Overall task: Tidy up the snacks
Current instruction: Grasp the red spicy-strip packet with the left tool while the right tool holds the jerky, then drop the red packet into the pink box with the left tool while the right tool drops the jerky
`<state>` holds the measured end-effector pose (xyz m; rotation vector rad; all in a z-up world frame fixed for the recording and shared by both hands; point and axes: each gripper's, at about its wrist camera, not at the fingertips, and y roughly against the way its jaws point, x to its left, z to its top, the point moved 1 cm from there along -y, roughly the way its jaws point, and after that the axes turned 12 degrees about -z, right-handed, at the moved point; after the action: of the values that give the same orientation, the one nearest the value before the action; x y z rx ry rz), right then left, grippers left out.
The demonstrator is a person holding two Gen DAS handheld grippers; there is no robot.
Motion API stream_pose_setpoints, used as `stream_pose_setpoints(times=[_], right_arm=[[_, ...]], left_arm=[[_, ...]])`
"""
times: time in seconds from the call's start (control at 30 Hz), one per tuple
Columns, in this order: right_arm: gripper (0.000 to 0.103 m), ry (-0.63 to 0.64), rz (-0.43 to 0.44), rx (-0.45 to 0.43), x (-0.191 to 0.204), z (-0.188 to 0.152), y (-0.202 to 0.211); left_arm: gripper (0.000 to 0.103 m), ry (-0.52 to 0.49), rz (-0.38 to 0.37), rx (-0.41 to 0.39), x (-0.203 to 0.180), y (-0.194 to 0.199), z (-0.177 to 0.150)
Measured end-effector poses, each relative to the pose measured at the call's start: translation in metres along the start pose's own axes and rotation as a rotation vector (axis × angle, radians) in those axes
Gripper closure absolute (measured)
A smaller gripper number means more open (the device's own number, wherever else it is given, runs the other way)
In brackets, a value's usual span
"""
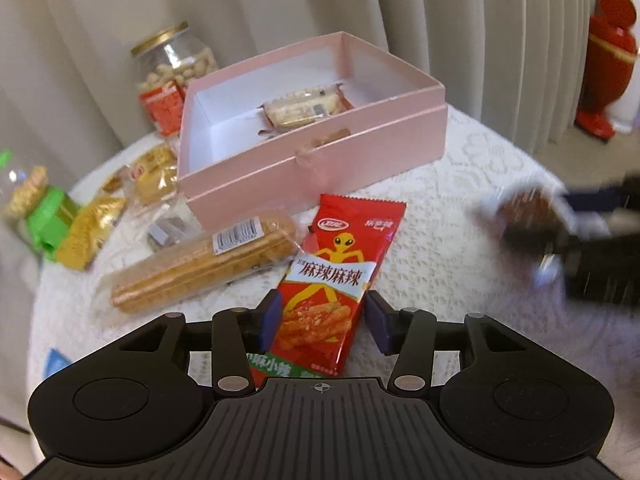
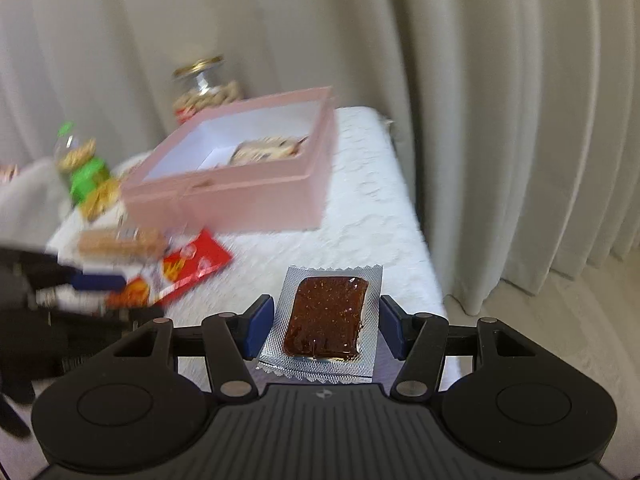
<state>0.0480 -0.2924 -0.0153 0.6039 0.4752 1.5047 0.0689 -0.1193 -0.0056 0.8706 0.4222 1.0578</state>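
Left wrist view: the left tool (image 1: 324, 316) stands spread, with a red snack packet (image 1: 332, 276) lying lengthwise between its blue pads. The pad on the right stands clear of the packet's edge. The pad on the left sits right at the other edge, and I cannot tell whether it touches. The packet's far end reaches out ahead of the tool over the white lace cloth of the table (image 1: 460, 280).

Just ahead and to the left of this tool lies a long biscuit packet (image 1: 200, 268), its near end beside the red packet. Farther ahead sits an open pink box (image 1: 320, 160) with a wrapped pastry (image 1: 304, 110) inside against its far wall. Left of the box are gold-coloured packets (image 1: 90, 224) and a bottle with a green label (image 1: 44, 216), and behind the box's left corner stands a jar of peanuts (image 1: 176, 72). A pale curtain (image 1: 280, 0) hangs behind the table, and a red vase-like thing (image 1: 608, 60) stands far off to the right.

In the right wrist view, the right tool (image 2: 326, 328) is pinching a silver packet (image 2: 326, 320) with a dark brown filling, one pad against each long edge. That packet stays sharp while the table behind it is blurred. The pink box lies ahead and to the left of this tool. The left tool and the red packet show as a blur at its left.
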Motion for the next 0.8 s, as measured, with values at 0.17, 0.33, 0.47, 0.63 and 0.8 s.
stream_pose_setpoints(times=[0.17, 0.33, 0.47, 0.63, 0.8], right_arm=[[0.027, 0.124, 0.028, 0.004, 0.024, -0.015, 0.005], [0.018, 0.124, 0.059, 0.009, 0.024, -0.016, 0.004], [0.013, 0.143, 0.064, 0.006, 0.025, -0.018, 0.004], [0.005, 0.22, 0.042, 0.014, 0.038, -0.021, 0.002], [0.004, 0.216, 0.038, 0.02, 0.038, -0.021, 0.002]], left_arm=[[0.05, -0.048, -0.079, 0.036, 0.006, -0.001, 0.004], [0.034, -0.08, -0.217, 0.073, 0.017, -0.003, 0.01], [0.038, -0.057, -0.187, 0.052, 0.031, -0.003, 0.012], [0.03, -0.028, -0.231, 0.073, 0.04, -0.017, 0.015], [0.03, 0.007, -0.249, 0.056, 0.044, -0.019, 0.015]])
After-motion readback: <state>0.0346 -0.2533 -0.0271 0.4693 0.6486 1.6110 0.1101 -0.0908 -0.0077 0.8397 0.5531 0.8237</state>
